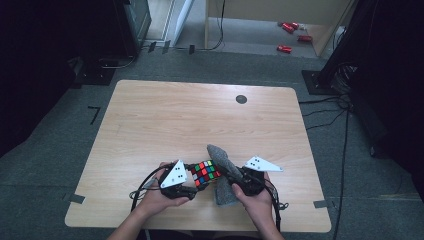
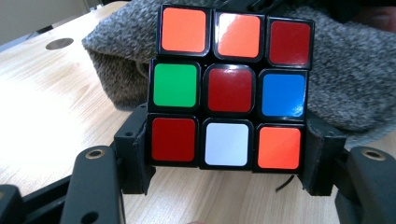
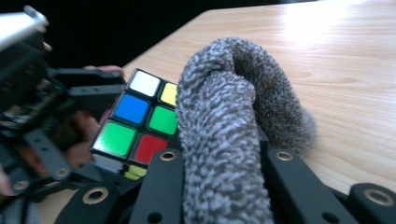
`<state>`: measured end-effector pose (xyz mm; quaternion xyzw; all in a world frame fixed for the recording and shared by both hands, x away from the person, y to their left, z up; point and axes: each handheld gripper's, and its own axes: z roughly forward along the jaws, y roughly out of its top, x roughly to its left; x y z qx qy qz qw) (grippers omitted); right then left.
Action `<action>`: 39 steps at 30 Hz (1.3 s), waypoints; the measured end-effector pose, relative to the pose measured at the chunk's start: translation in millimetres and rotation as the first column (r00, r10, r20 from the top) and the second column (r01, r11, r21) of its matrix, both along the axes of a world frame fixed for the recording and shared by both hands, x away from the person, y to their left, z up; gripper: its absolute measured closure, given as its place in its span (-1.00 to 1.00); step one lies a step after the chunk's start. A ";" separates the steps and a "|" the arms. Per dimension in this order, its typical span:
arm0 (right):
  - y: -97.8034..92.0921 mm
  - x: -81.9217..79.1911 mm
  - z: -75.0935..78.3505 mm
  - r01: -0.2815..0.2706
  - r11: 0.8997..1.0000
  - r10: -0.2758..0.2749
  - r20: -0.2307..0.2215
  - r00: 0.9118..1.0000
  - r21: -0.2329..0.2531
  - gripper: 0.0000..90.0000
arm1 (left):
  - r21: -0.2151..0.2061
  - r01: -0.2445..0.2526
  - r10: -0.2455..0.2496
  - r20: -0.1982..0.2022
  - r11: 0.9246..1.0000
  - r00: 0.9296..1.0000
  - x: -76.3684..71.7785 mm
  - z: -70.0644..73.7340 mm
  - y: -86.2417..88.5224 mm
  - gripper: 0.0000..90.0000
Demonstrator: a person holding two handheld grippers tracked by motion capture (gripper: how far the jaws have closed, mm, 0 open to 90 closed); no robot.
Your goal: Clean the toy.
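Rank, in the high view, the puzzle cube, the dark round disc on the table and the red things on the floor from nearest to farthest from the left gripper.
1. Puzzle cube: held in the left gripper jaws, beside the grey cloth.
2. Dark round disc: on the table's far side, to the right.
3. Red things: on the floor beyond the table's far edge.
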<state>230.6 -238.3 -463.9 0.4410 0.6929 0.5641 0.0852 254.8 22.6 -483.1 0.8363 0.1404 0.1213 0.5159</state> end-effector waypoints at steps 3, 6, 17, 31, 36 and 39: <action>5.2 -3.8 6.3 -0.030 1.000 0.030 0.038 0.999 -0.004 0.70 | 0.011 -0.004 0.004 -0.003 1.000 1.000 0.6 -1.0 -0.1 -0.23; 11.1 -6.7 8.5 -0.045 0.999 0.046 0.053 0.998 -0.020 0.70 | 0.017 -0.010 0.010 0.002 1.000 1.000 0.5 -0.7 0.0 -0.23; 14.1 -9.0 10.3 -0.064 0.998 0.066 0.075 0.995 -0.022 0.68 | 0.016 -0.025 0.025 0.007 1.000 1.000 0.1 0.5 0.0 -0.23; 36.4 -21.0 12.3 -0.079 0.987 0.104 0.181 0.978 -0.143 0.66 | 0.158 -0.098 0.102 -0.020 0.983 0.995 -1.2 -0.8 -16.1 -0.23; 38.3 -20.6 10.1 -0.080 0.988 0.102 0.172 0.980 -0.130 0.66 | 0.183 -0.118 0.128 -0.047 0.976 0.991 -0.3 1.9 -20.6 -0.23; 46.5 -23.9 8.3 -0.105 0.980 0.135 0.178 0.975 -0.170 0.66 | 0.201 -0.124 0.139 -0.061 0.972 0.988 0.5 3.0 -22.7 -0.23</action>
